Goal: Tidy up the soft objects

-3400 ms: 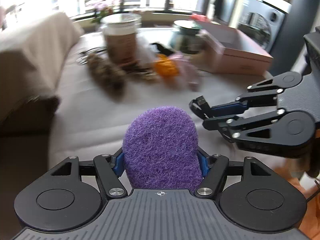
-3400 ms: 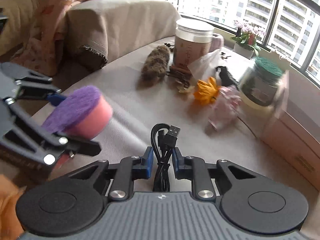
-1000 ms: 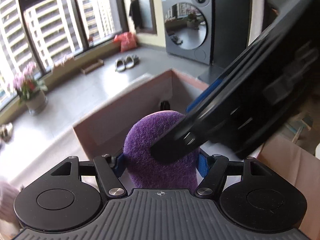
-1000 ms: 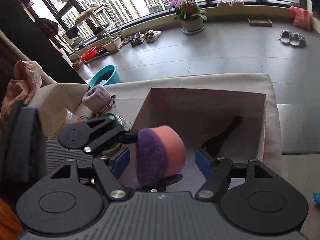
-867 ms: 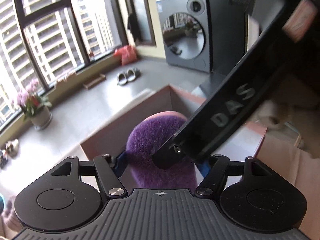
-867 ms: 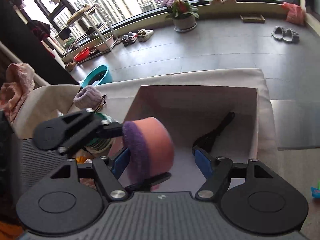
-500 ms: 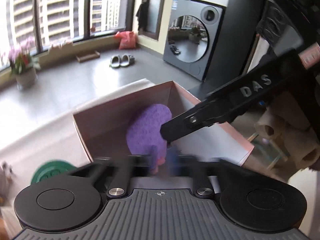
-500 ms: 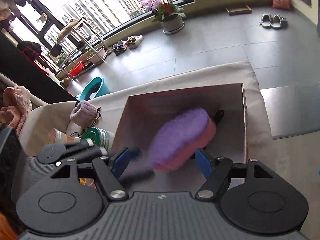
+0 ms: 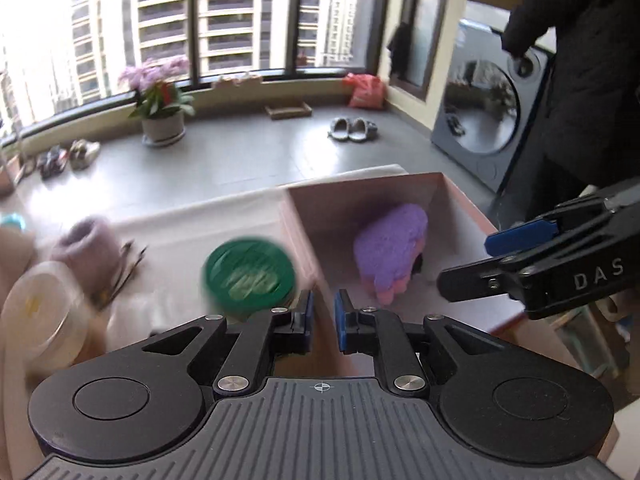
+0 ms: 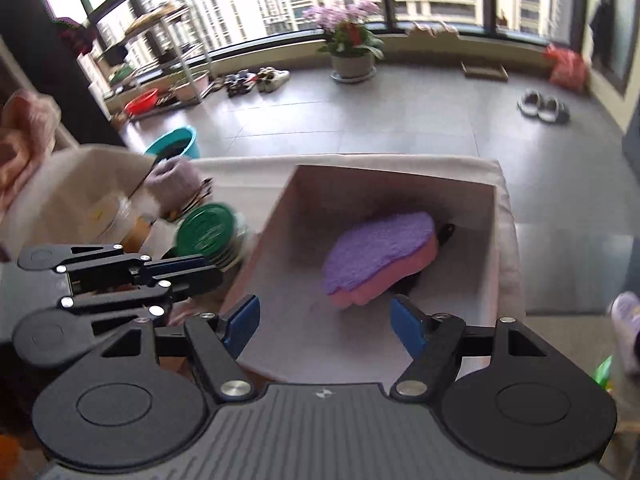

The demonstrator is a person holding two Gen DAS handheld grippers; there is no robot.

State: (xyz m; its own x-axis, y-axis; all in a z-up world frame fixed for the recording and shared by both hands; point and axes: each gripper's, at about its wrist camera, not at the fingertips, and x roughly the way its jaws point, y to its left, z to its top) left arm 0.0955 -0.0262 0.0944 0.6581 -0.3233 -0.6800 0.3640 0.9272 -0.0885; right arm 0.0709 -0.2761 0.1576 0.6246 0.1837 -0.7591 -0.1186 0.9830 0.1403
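Note:
The purple and pink sponge (image 10: 378,258) lies inside the open pink box (image 10: 280,208), partly on top of a black cable (image 10: 445,233). It also shows in the left wrist view (image 9: 390,250), in the same box (image 9: 298,226). My left gripper (image 9: 322,318) is shut and empty, above the box's left wall; in the right wrist view (image 10: 208,270) it is left of the box. My right gripper (image 10: 324,322) is open and empty above the box's near edge, and reaches in from the right in the left wrist view (image 9: 464,268).
Left of the box on the cloth-covered table stand a green-lidded jar (image 10: 204,234), a white-lidded jar (image 9: 38,308) and a lilac plush item (image 9: 86,242). Beyond the table edge lies grey floor with a flower pot (image 10: 352,64), slippers (image 10: 542,108) and a washing machine (image 9: 484,116).
The left gripper let go of the sponge and shut; the sponge dropped into the box. The left gripper drew back to the left. The right gripper no longer holds the cable and stands open.

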